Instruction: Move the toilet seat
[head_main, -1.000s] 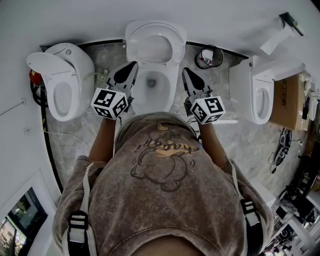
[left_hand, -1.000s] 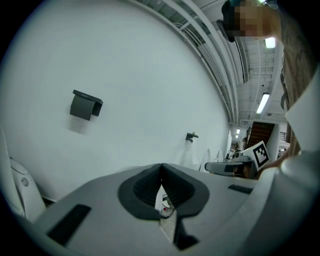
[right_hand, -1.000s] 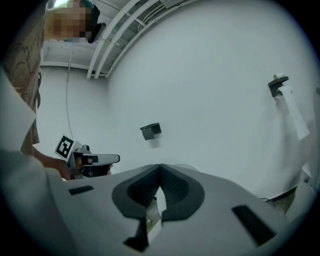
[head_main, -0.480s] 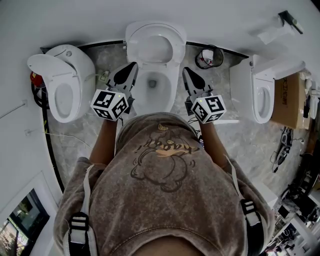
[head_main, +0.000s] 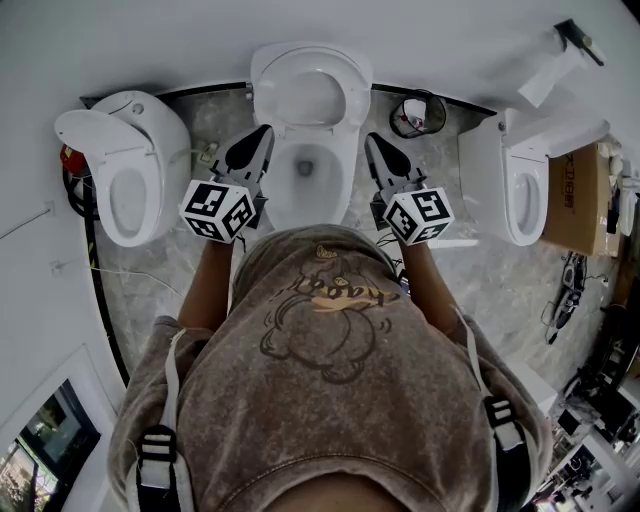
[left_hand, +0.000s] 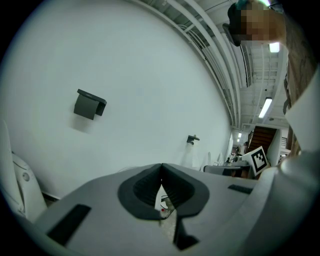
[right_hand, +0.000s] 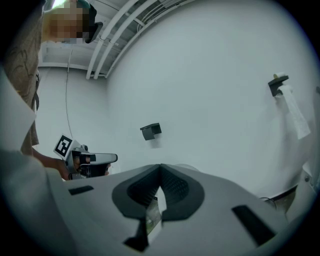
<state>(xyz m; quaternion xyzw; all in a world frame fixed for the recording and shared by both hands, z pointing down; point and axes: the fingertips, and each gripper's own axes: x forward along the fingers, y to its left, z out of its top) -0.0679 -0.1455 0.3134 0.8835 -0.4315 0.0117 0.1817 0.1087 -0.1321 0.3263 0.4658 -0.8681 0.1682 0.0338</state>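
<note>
Nothing has shifted since a second ago. The toilet seat (head_main: 358, 92) stands raised at the far wall. The left gripper (head_main: 262, 133) and right gripper (head_main: 372, 140) flank the bowl (head_main: 305, 190), jaws pressed together, empty. Nudged by closed tips, the seat could slip free and slam down.

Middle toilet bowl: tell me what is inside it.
Nothing lies in the bowl that can be seen: only white porcelain and a dark drain opening at the bottom. The person's hooded top covers the front edge, so that part cannot be checked. Whether it holds water cannot be told.
</note>
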